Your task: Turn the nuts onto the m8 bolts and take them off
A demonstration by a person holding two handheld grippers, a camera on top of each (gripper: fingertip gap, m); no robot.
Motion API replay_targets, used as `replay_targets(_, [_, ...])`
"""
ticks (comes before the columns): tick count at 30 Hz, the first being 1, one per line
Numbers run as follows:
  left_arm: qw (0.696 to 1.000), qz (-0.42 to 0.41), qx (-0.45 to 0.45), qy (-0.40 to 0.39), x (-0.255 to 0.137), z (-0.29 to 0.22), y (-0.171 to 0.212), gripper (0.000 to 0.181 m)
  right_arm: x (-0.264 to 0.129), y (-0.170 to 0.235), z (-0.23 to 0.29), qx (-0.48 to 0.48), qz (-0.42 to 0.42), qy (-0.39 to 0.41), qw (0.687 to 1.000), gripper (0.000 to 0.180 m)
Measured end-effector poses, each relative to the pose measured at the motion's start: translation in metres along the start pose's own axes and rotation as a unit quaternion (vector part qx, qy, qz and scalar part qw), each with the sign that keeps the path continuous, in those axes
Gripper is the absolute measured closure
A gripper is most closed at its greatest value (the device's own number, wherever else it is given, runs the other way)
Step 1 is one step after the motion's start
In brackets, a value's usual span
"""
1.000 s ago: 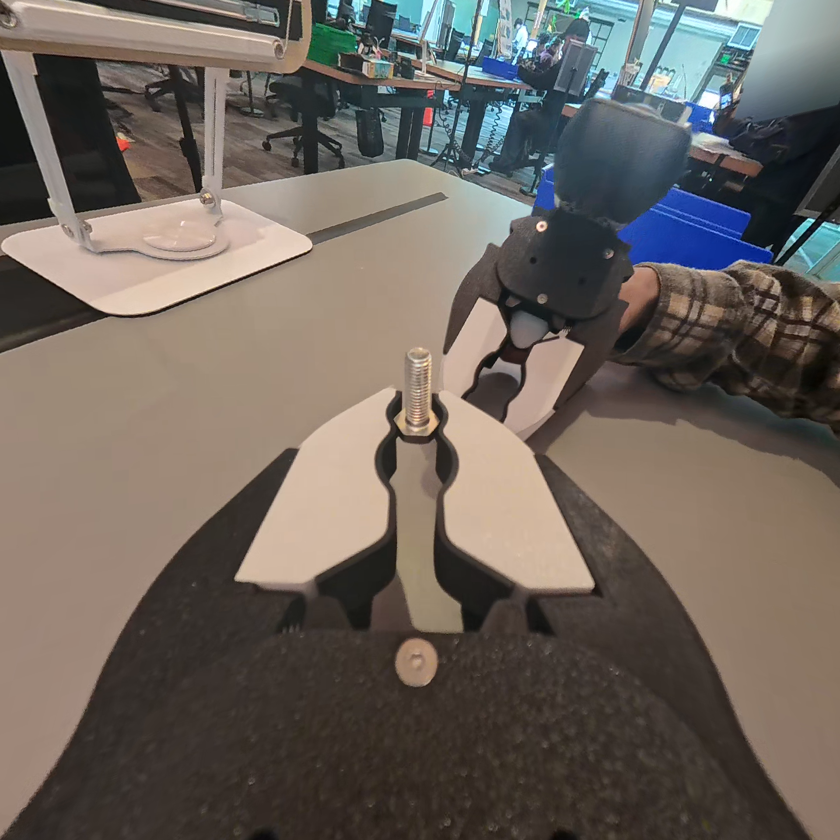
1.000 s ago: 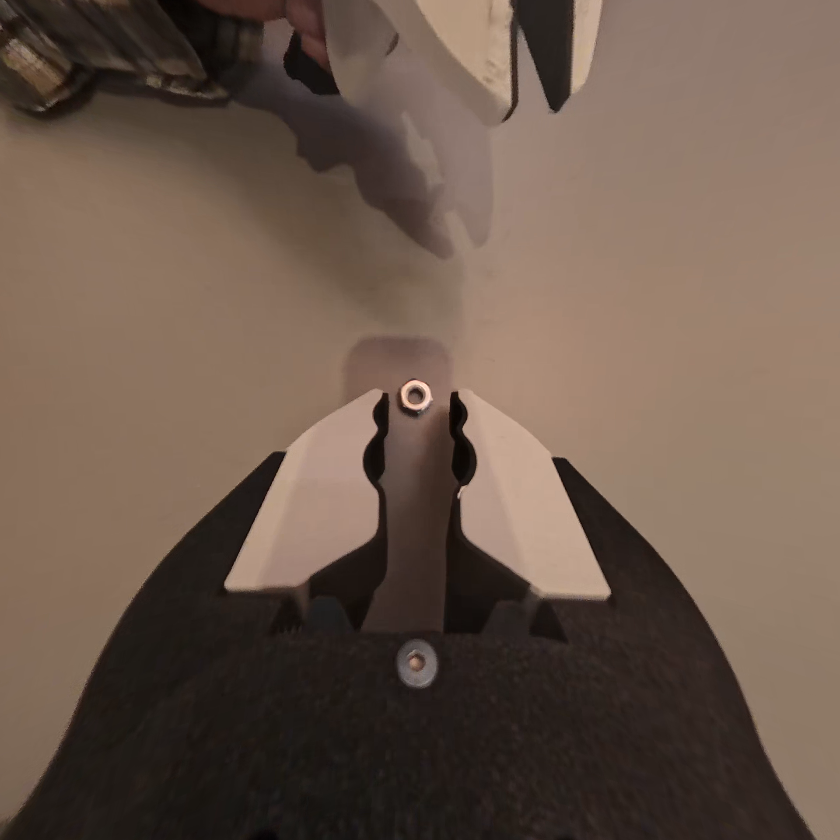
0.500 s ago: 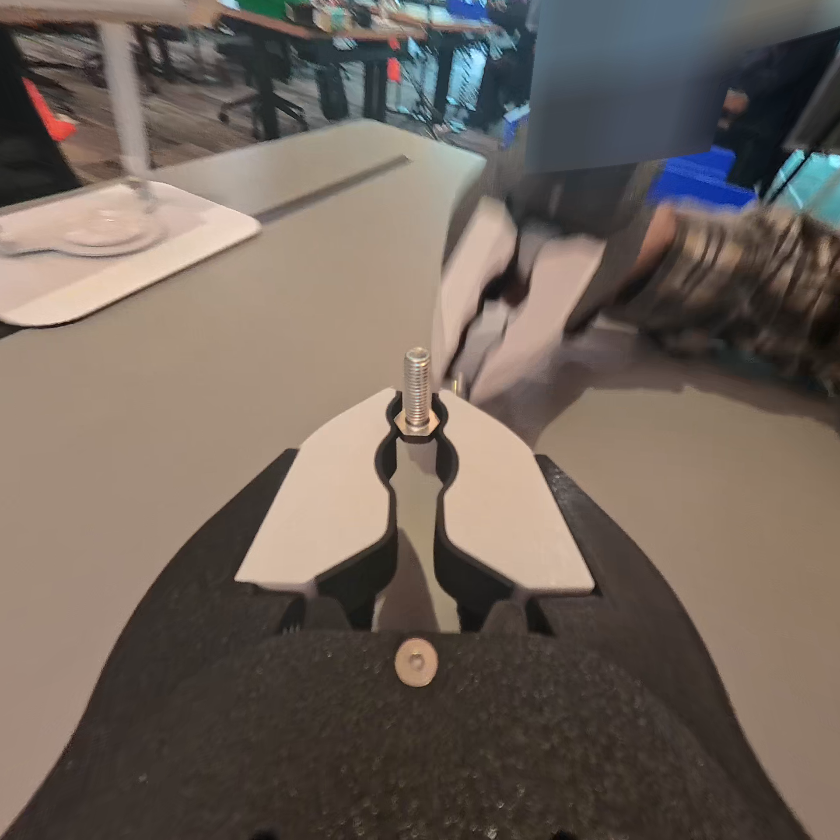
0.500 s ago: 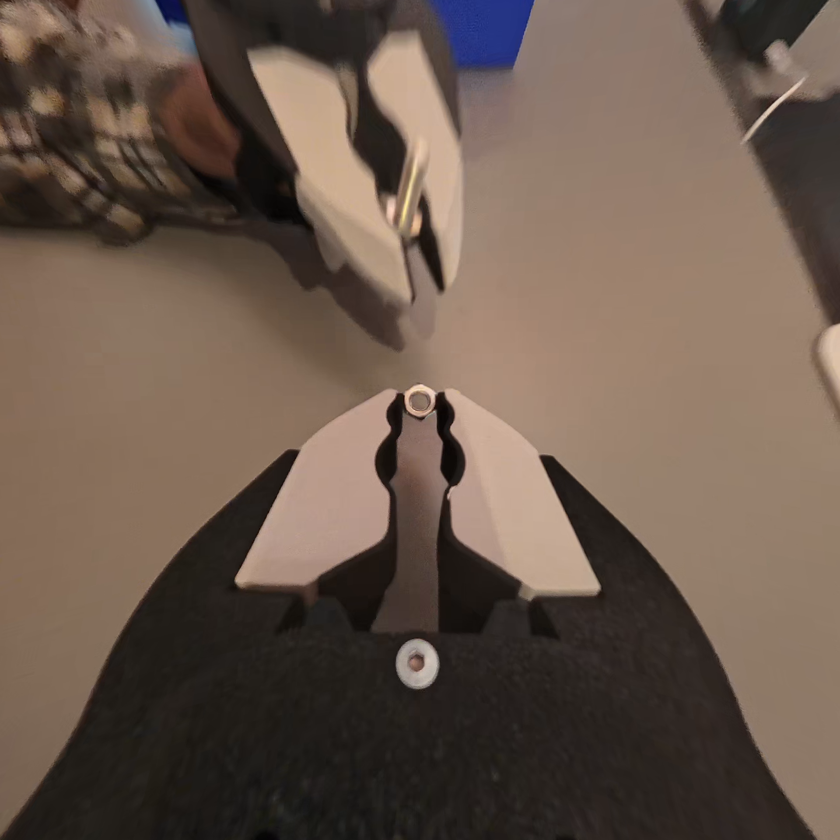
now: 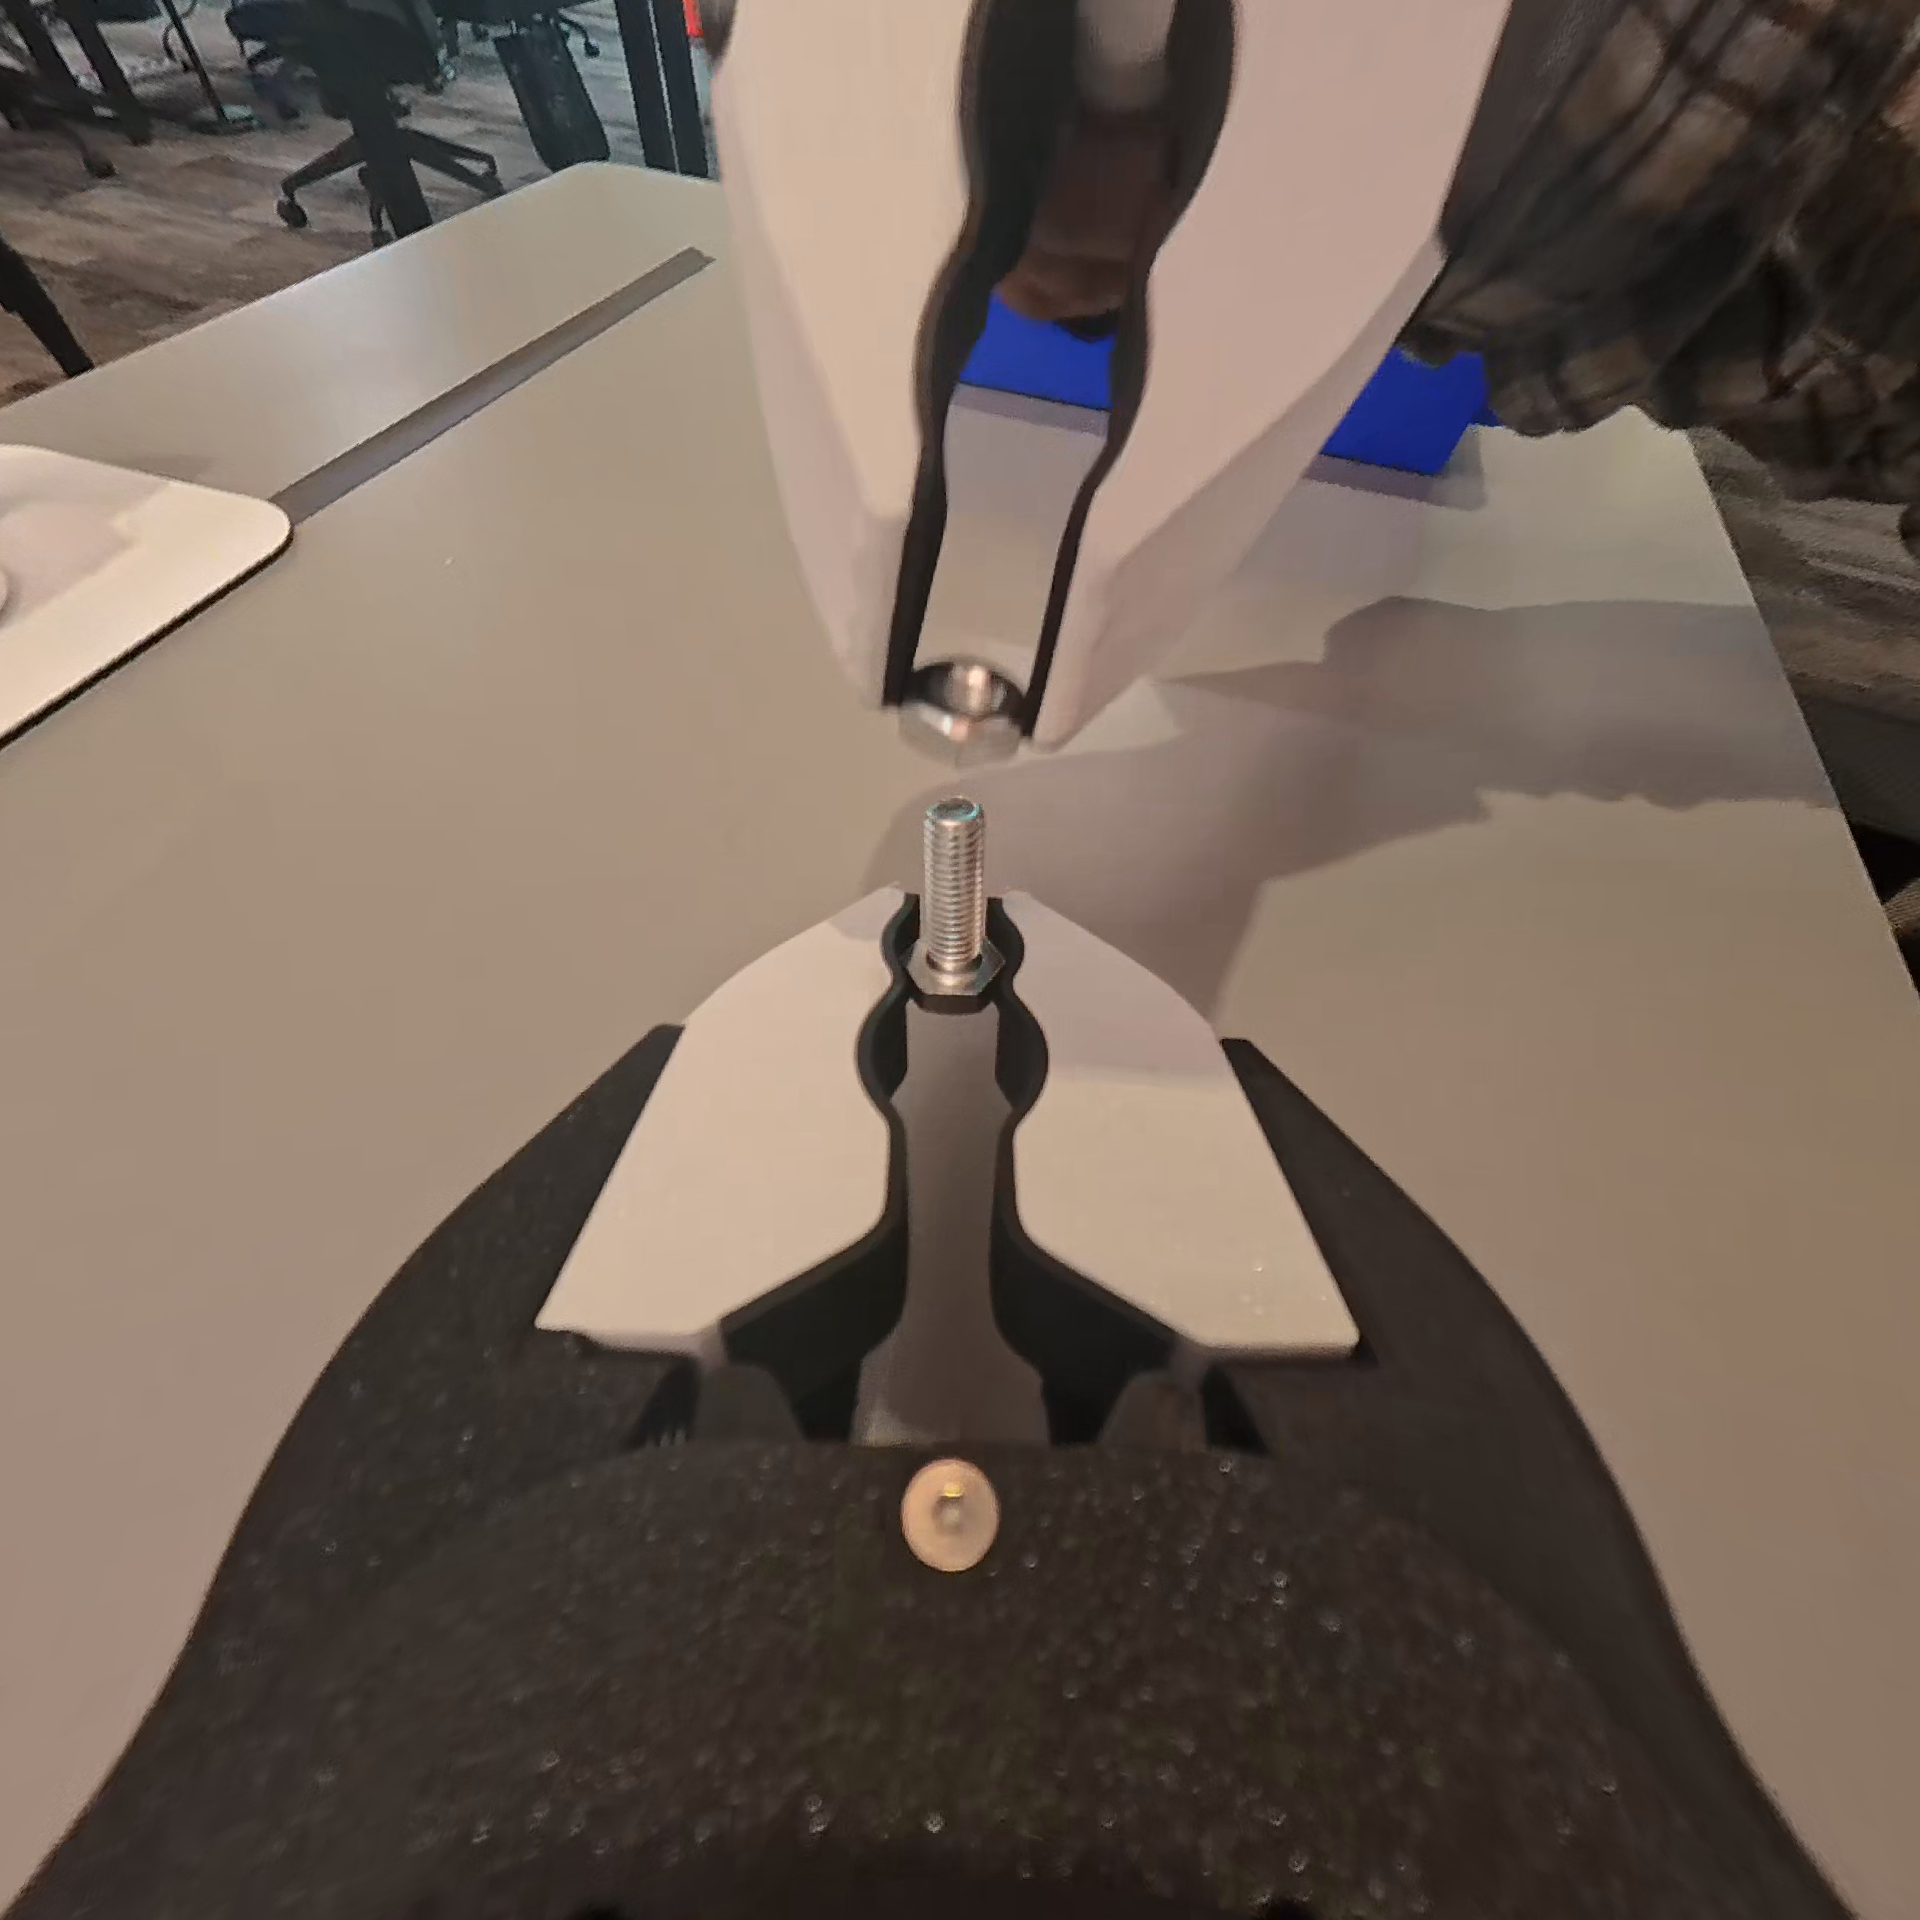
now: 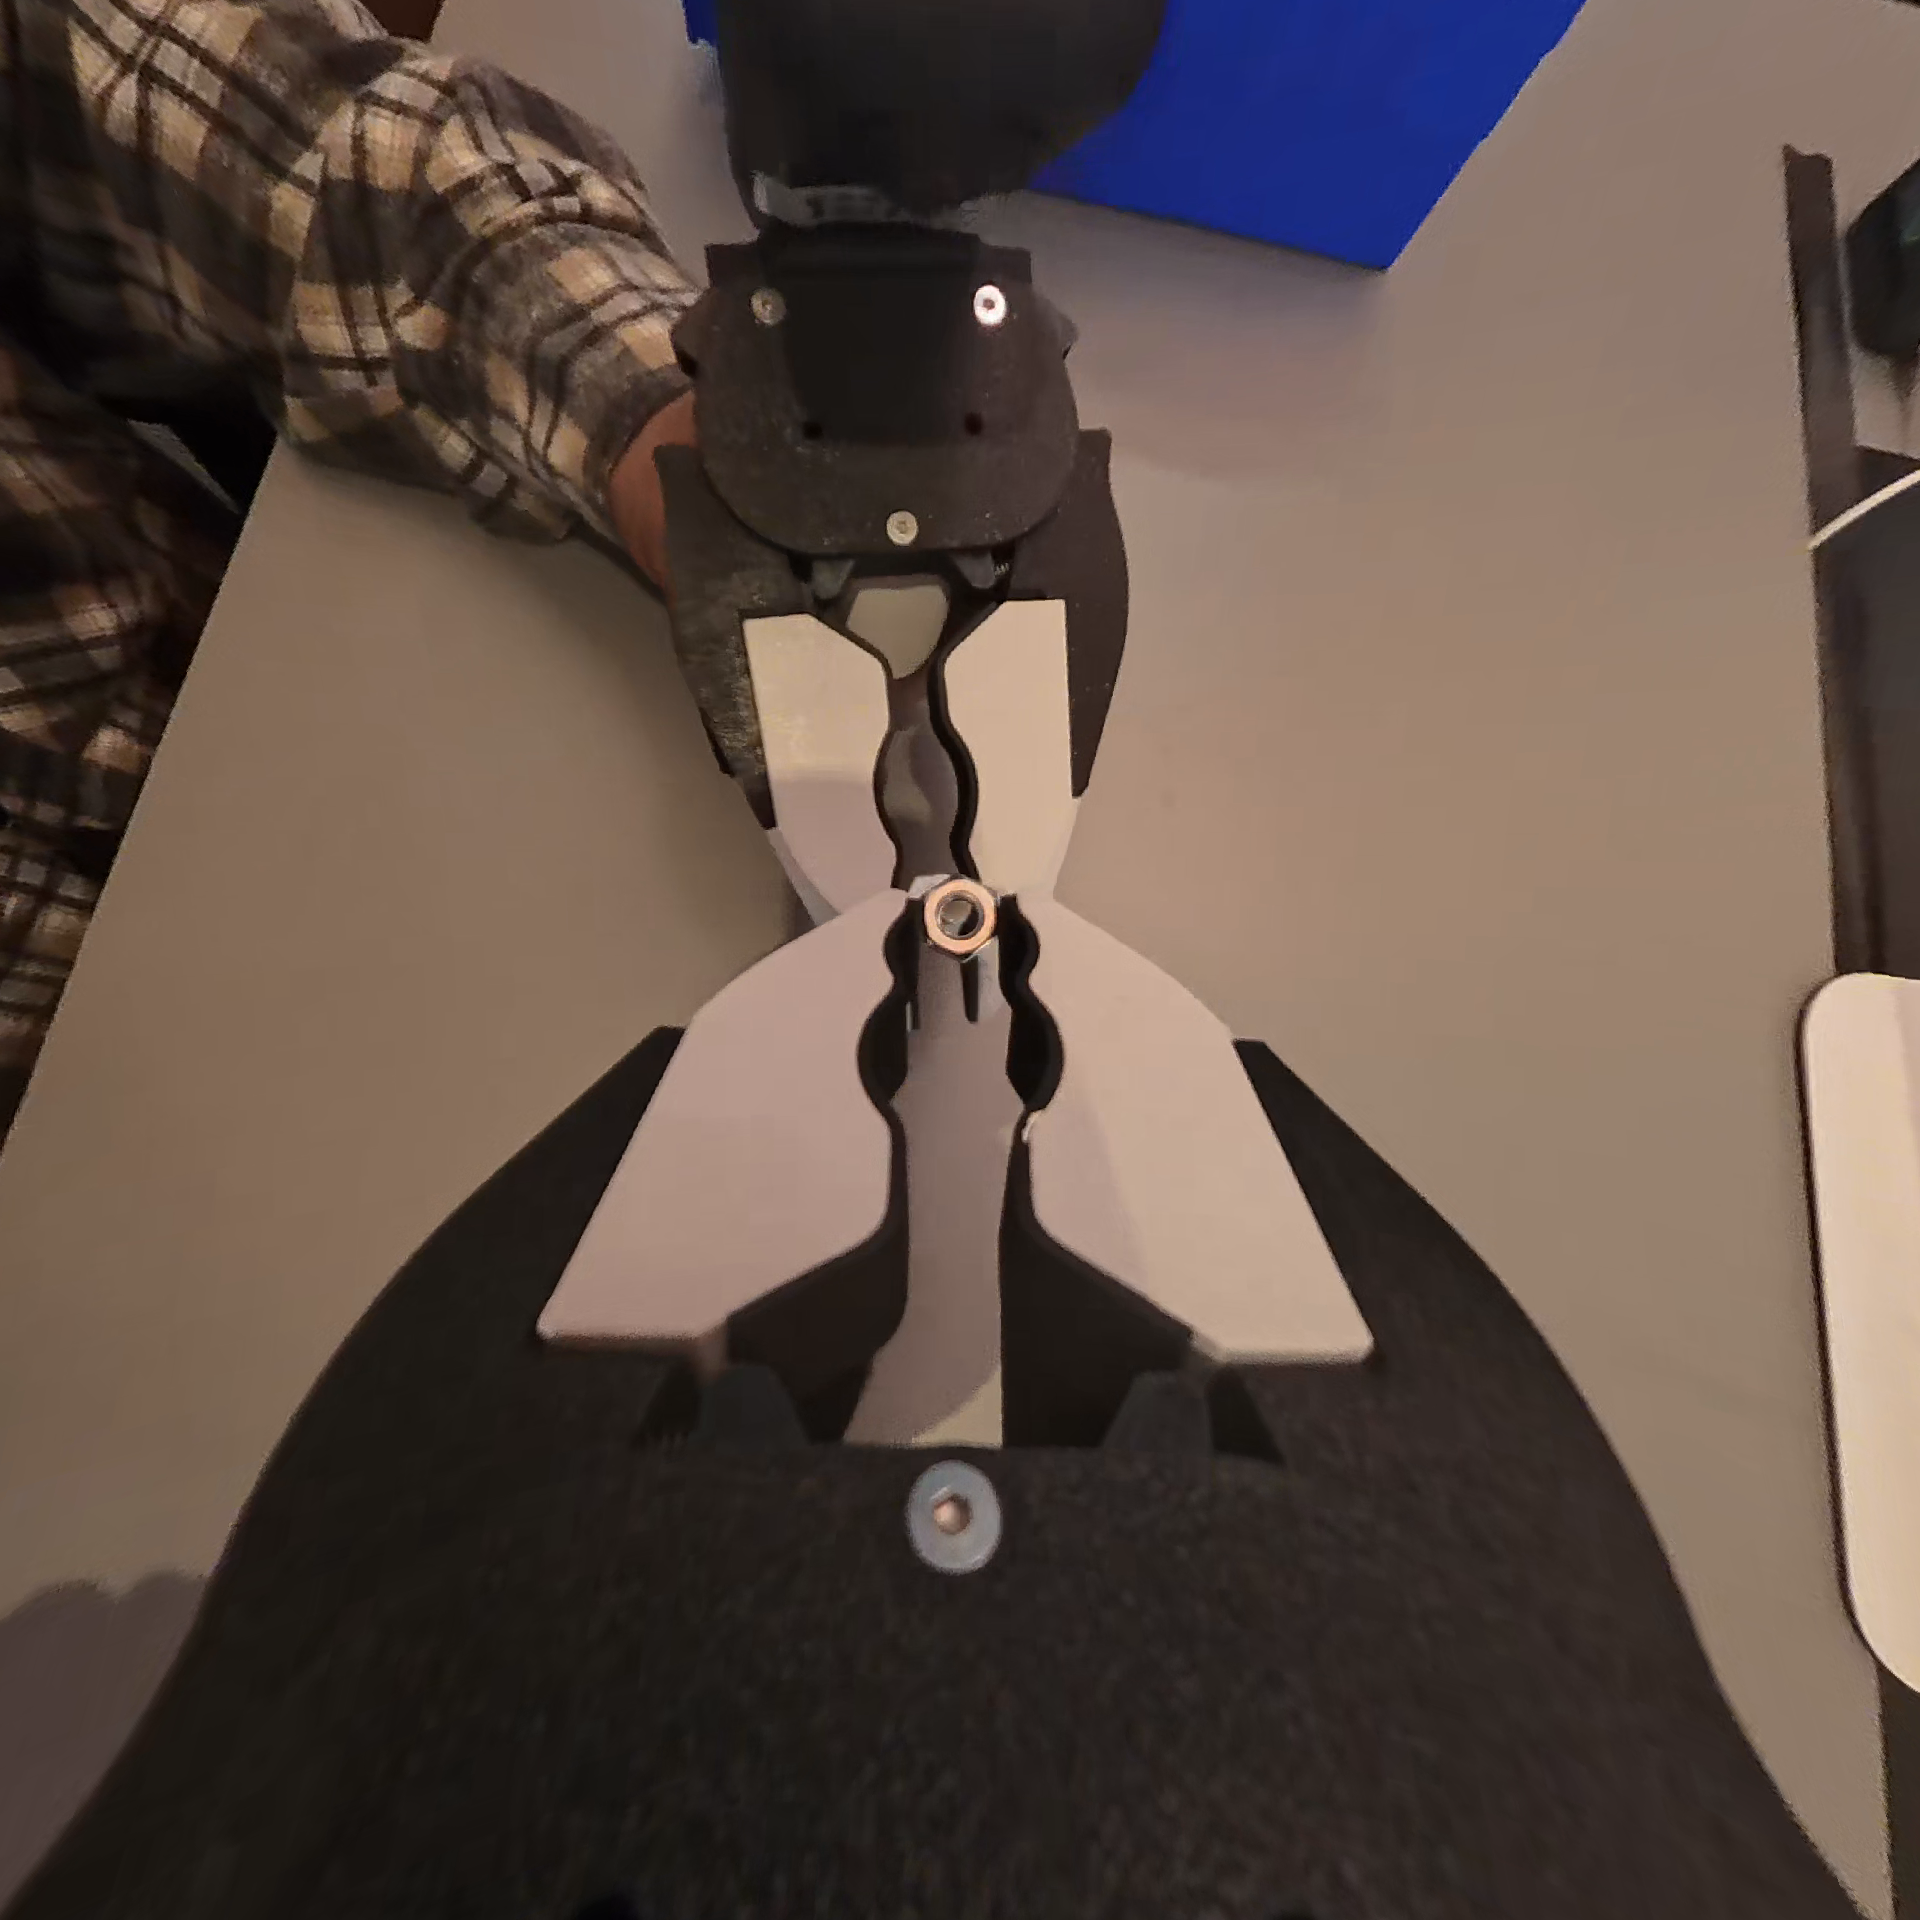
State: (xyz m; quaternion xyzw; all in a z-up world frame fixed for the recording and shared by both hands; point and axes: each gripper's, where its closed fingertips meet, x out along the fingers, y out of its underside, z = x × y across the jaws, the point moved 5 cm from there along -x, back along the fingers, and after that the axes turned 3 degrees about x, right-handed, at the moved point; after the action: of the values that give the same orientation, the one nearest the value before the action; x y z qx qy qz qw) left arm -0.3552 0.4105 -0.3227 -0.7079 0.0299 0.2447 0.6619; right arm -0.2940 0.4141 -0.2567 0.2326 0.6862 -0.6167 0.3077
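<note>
My left gripper [image 5: 954, 961] is shut on the hex head of a silver M8 bolt [image 5: 954, 896], whose threaded shaft stands upright above the fingertips. My right gripper [image 6: 958, 925] is shut on a silver hex nut [image 6: 958, 918], held flat at the fingertips. In the left wrist view the right gripper [image 5: 961, 717] hangs directly over the bolt with the nut [image 5: 958, 709] a small gap above the thread's tip. In the right wrist view the left gripper [image 6: 935, 873] sits just beyond and under the nut, and the nut hides the bolt.
Both grippers are above a grey table [image 5: 520, 790]. A white stand base [image 5: 114, 571] lies at the far left; it also shows in the right wrist view [image 6: 1870, 1299]. A blue bin [image 5: 1382, 416] stands past the table's far edge. Plaid sleeves [image 6: 343, 270] hold the grippers. Some 5 cm of space lies between my two pairs of fingers.
The right gripper closed on the nut on the table, lifted it and swung over the left gripper. The nut now hangs just above the bolt tip. The left gripper kept hold of the bolt.
</note>
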Motion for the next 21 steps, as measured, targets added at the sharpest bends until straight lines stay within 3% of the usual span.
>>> replay_targets(1, [1.0, -0.001, 0.003, 0.0, -0.0003, -0.0006, -0.0008, 0.169, 0.0012, 0.0004, 0.0006, 0.002, 0.002, -0.005, 1.0, 0.166])
replay_targets(21, [0.999, -0.009, 0.024, -0.018, -0.0026, -0.0026, -0.0053, 0.169, 0.003, 0.0029, -0.0011, 0.034, -0.038, -0.034, 0.998, 0.166])
